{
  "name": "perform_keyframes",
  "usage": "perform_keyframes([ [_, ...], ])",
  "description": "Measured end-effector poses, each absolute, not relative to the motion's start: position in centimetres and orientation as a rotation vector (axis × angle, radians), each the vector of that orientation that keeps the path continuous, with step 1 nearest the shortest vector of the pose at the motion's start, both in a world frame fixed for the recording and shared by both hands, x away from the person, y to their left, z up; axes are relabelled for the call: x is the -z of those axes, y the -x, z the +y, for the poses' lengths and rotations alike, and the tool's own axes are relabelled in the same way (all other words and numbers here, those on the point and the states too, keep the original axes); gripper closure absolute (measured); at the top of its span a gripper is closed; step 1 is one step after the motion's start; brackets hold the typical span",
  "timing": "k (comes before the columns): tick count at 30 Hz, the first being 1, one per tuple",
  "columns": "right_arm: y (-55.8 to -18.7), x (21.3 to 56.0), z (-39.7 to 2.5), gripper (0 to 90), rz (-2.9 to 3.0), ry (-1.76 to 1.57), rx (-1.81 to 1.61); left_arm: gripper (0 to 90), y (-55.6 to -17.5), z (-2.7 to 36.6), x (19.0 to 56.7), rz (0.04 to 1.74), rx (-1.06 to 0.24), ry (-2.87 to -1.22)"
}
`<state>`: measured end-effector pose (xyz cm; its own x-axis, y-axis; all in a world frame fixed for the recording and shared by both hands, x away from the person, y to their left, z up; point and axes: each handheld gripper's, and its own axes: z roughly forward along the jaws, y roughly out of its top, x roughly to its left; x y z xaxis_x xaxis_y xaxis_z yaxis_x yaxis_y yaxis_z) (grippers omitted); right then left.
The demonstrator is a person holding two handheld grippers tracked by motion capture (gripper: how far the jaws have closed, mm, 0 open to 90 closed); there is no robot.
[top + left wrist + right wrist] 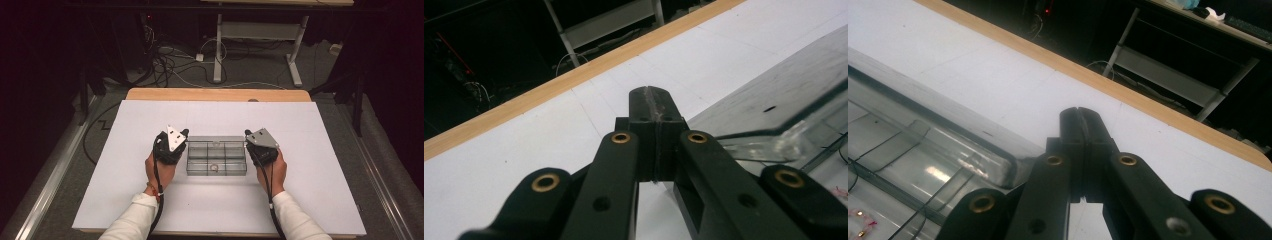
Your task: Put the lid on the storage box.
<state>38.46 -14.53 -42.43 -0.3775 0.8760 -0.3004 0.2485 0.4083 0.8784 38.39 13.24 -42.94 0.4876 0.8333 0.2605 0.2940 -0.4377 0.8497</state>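
Note:
A clear plastic organizer box (216, 156) with several small compartments lies in the middle of the white table. A small ring-like trinket (214, 167) rests in its front middle compartment. My left gripper (183, 134) is held at the box's left end, its jaws pressed together with nothing between them (650, 102). The box's open lid (784, 100) shows beside it on the right. My right gripper (248, 134) is at the box's right end, jaws also closed and empty (1080, 120). The box (923, 155) lies to its left, with a small pink and gold trinket (860, 222) inside.
The white sheet (150, 200) covers a wooden table (215, 94) whose far edge shows bare wood. Behind it stand a desk frame (260, 40) and loose cables (170, 60) on the floor. A person's hands and white sleeves (137, 215) come in from the bottom.

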Motion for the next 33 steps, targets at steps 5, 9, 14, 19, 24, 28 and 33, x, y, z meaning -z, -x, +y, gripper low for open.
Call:
perform_keyframes([
  [5,-38.2,42.6,-14.5,90.0,1.847,-0.961,-0.967,87.9,-38.4,13.3,43.1,0.925,-0.883,-1.969],
  [9,-38.0,42.7,-14.5,90.0,1.842,-0.959,-0.967,87.9,-38.3,13.4,43.2,0.923,-0.883,-1.966],
  [14,-37.8,42.9,-14.5,90.0,1.845,-0.952,-0.965,87.9,-38.1,13.3,43.5,0.918,-0.893,-1.966],
  [19,-37.5,43.1,-14.5,90.0,1.848,-0.941,-0.954,87.9,-37.8,13.2,43.8,0.907,-0.927,-1.977],
  [24,-37.3,43.3,-14.5,90.0,1.845,-0.931,-0.947,87.8,-37.6,13.1,43.9,0.905,-0.945,-1.982],
  [28,-37.2,43.5,-14.5,90.0,1.839,-0.922,-0.941,87.8,-37.4,13.2,44.1,0.902,-0.949,-1.984],
  [33,-36.9,43.7,-14.5,90.0,1.831,-0.921,-0.938,87.8,-37.3,13.2,44.2,0.904,-0.951,-1.990],
])
